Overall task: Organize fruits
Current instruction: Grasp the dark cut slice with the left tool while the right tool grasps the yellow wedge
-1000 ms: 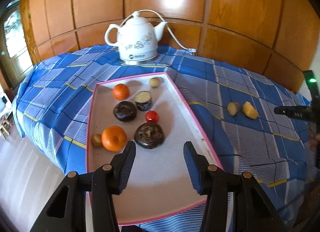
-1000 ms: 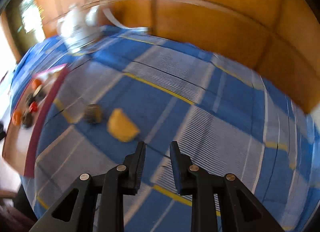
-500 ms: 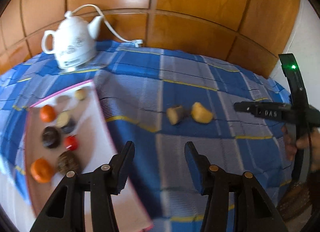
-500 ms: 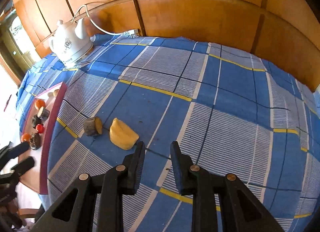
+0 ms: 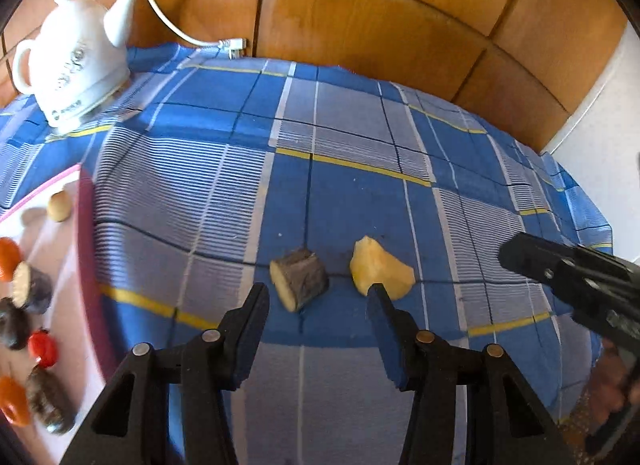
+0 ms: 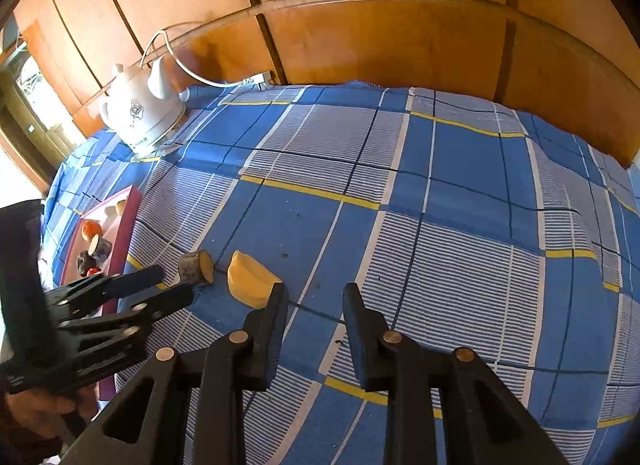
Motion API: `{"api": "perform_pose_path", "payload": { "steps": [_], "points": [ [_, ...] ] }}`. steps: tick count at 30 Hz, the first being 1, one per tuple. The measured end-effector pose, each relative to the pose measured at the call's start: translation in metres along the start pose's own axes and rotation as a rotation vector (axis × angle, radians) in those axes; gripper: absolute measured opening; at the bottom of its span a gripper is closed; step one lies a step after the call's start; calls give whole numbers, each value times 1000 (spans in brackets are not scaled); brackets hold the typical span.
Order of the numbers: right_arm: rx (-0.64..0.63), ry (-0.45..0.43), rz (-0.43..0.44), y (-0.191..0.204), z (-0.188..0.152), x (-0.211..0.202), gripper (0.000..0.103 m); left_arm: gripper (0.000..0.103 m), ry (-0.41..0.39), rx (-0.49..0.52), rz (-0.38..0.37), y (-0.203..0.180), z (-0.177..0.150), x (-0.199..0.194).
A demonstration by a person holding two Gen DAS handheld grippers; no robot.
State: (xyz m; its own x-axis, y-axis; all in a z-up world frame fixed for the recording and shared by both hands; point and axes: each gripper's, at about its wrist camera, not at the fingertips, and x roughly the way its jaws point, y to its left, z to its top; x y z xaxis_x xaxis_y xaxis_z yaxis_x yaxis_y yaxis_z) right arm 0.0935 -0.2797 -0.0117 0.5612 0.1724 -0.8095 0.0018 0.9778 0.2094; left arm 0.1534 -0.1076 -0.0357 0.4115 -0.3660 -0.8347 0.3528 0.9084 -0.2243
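left tongs (image 5: 318, 299) released over counter (image 5: 360, 201) | right tongs (image 6: 314, 299) opening, nothing between | we count two loose pieces mid-counter: brown-skinned chunk (image 5: 300, 283), yellow wedge (image 5: 380, 271) | pink tray (image 5: 86, 249) at left edge holds about eight fruits | one kettle (image 5: 72, 65) at far edge

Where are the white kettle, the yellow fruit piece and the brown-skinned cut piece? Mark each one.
white kettle (image 5: 70, 65): left wrist view, on its rounded body.
yellow fruit piece (image 5: 380, 267): left wrist view, on its top surface.
brown-skinned cut piece (image 5: 304, 273): left wrist view, on its dark skin.
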Motion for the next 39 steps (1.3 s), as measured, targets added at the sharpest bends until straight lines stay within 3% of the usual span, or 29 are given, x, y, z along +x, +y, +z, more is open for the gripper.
{"api": "perform_pose_path", "payload": {
  "steps": [5, 6, 7, 14, 21, 24, 33, 39],
  "points": [
    [0, 5, -9, 0, 0, 2, 29, 48, 3, -1, 36, -1, 8, 22],
    [-1, 7, -11, 0, -1, 3, 29, 34, 2, 6, 46, 0, 8, 24],
    [0, 9, -10, 0, -1, 3, 29, 29, 4, 8, 42, 2, 7, 25],
    [-36, 24, -16, 6, -3, 9, 29, 28, -30, -3, -31, 12, -18, -1],
    [-124, 54, 37, 24, -11, 17, 29, 28, -43, 78, -78, 5, -59, -34],
    [-164, 73, 50, 32, -16, 23, 36, 28, -50, 101, -83, 4, -70, -43],
    [-287, 99, 51, 57, -17, 36, 39, 28, -79, 87, -135, 12, -81, -66],
    [-402, 129, 10, 80, -3, 53, 49, 29, -102, 82, -148, 18, -84, -78]
  ]
}}
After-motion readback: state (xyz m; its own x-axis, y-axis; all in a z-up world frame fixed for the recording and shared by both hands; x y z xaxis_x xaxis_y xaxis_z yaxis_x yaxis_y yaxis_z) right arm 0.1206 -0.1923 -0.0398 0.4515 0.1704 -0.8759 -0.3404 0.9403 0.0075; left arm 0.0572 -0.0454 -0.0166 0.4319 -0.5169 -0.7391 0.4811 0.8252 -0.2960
